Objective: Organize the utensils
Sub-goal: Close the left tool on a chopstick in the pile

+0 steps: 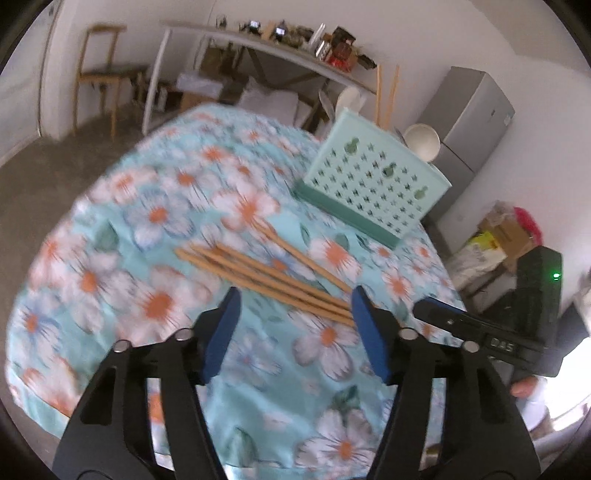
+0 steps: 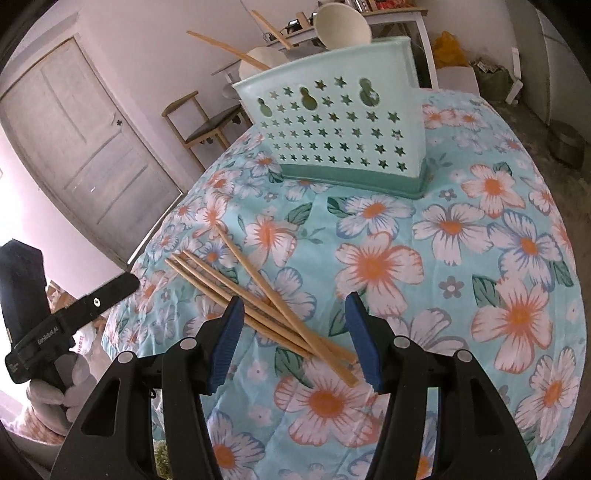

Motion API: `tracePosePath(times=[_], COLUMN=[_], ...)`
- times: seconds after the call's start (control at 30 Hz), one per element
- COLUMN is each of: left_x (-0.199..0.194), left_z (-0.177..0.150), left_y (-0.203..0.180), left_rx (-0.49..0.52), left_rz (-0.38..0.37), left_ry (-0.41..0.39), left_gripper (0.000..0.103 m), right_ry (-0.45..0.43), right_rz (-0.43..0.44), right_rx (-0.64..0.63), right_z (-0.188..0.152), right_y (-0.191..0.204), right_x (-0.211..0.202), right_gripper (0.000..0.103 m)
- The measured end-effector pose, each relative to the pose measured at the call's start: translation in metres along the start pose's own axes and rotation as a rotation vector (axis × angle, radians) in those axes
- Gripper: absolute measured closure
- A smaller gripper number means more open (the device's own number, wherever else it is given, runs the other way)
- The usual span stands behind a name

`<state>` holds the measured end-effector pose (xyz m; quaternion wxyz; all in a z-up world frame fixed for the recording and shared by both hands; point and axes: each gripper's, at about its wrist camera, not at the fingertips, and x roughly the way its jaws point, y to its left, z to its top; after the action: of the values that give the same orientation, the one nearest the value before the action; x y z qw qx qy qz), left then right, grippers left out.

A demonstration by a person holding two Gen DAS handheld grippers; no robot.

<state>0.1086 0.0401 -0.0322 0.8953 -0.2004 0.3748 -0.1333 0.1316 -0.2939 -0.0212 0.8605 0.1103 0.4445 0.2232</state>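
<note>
Several wooden chopsticks (image 1: 266, 275) (image 2: 264, 291) lie loose in a crossed bundle on the floral tablecloth (image 1: 122, 280) (image 2: 461, 258). My left gripper (image 1: 295, 295) hovers open just short of them, its right finger over their near ends. In the right wrist view my right gripper (image 2: 295, 299) is open with the bundle lying between its blue pads, not pinched. A mint green perforated utensil holder (image 1: 373, 177) (image 2: 340, 125) stands upright beyond the chopsticks, with white spoons (image 2: 343, 24) and two chopsticks (image 2: 229, 48) sticking out of it.
Each gripper shows at the edge of the other's view: right one (image 1: 443, 319), left one (image 2: 110, 291), with a gloved hand (image 2: 48, 398). Around the round table stand a wooden chair (image 1: 99, 70), a cluttered desk (image 1: 280, 51), a grey fridge (image 1: 469, 110), boxes (image 1: 502, 236) and a door (image 2: 85, 144).
</note>
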Motion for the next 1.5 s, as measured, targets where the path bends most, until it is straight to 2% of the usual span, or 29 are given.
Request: tracePosePath(times=[0.13, 0.23, 0.47, 0.5, 0.63, 0.83, 1.3, 1.5], left_x=[0.018, 0.031, 0.055, 0.056, 0.06, 0.062, 0.032, 0.025], left_z=[-0.008, -0.007, -0.009, -0.009, -0.008, -0.008, -0.01, -0.01], left_y=[0.005, 0.015, 0.055, 0.058, 0.067, 0.079, 0.072, 0.065], left_rx=[-0.072, -0.152, -0.434, -0.453, -0.521, -0.591, -0.499, -0.421], left_rz=[-0.067, -0.108, -0.173, -0.176, -0.202, -0.187, -0.123, -0.065], left_ry=[0.058, 0.085, 0.094, 0.088, 0.069, 0.065, 0.038, 0.022], left_gripper=[0.065, 0.069, 0.074, 0.077, 0.079, 0.09, 0.091, 0.089], right_ry=[0.013, 0.012, 0.016, 0.017, 0.022, 0.033, 0.025, 0.027], right_rz=[0.003, 0.004, -0.002, -0.004, -0.003, 0.01, 0.021, 0.034], right_rx=[0.014, 0.019, 0.046, 0.048, 0.053, 0.055, 0.053, 0.044], right_z=[-0.001, -0.001, -0.001, -0.001, -0.001, 0.0, -0.001, -0.002], right_y=[-0.007, -0.01, -0.019, -0.02, -0.021, -0.019, -0.014, -0.007], right_x=[0.004, 0.004, 0.005, 0.005, 0.007, 0.013, 0.008, 0.01], right_gripper=[0.047, 0.047, 0.047, 0.047, 0.047, 0.047, 0.047, 0.047])
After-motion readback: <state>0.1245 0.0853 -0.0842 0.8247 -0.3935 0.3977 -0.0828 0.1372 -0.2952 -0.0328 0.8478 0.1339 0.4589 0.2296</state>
